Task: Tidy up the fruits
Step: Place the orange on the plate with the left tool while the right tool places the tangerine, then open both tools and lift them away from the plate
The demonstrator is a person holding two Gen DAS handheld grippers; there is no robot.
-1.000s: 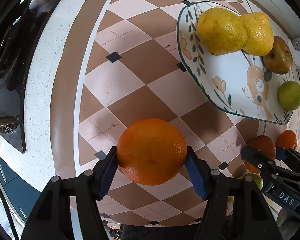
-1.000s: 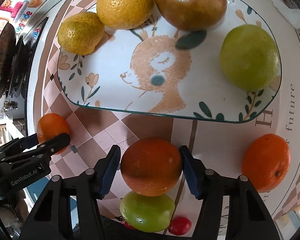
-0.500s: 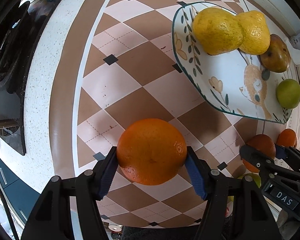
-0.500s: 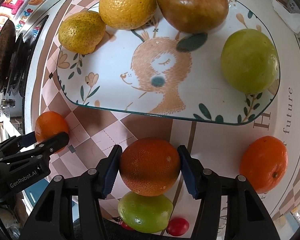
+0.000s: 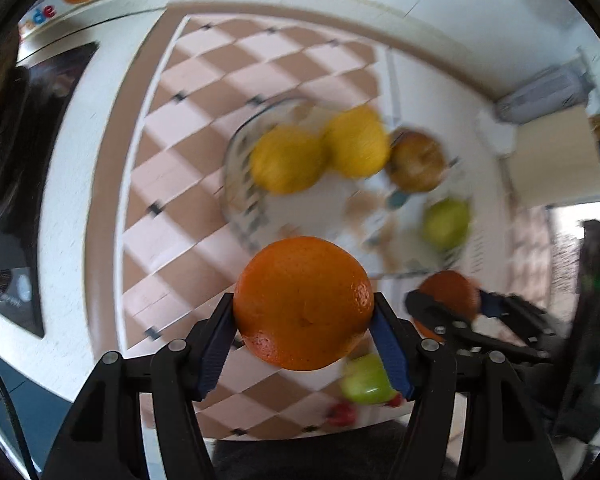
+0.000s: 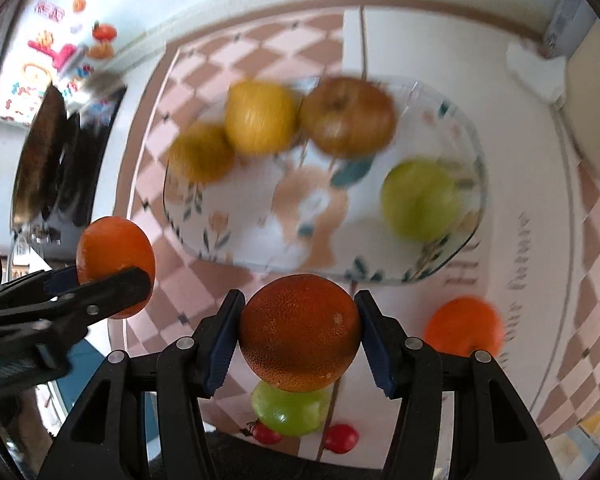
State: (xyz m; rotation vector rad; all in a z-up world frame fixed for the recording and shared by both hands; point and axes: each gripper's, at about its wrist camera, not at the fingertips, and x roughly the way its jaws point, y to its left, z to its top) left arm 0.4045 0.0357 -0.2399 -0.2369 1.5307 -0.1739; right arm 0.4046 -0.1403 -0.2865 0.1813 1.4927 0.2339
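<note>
Both claws are up off the tabletop, left claw (image 5: 303, 326) clamped on a bright orange (image 5: 303, 302), right claw (image 6: 300, 330) pinching a darker orange (image 6: 299, 332) — carry each over the plate (image 6: 440, 268) and release low onto its bare near middle.

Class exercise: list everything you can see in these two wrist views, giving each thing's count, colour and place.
Plate: one, white with leaf pattern, on checked cloth.
Lemons: two, yellow, plate's far left.
Brown fruit: one, on plate beside lemons.
Green fruit: one, plate's right.
Oranges: three; one per gripper, one on the cloth, right.
Green fruit off plate: one, near edge.
Small red fruits: two, near edge.
Left gripper, right gripper: black, blue pads.
</note>
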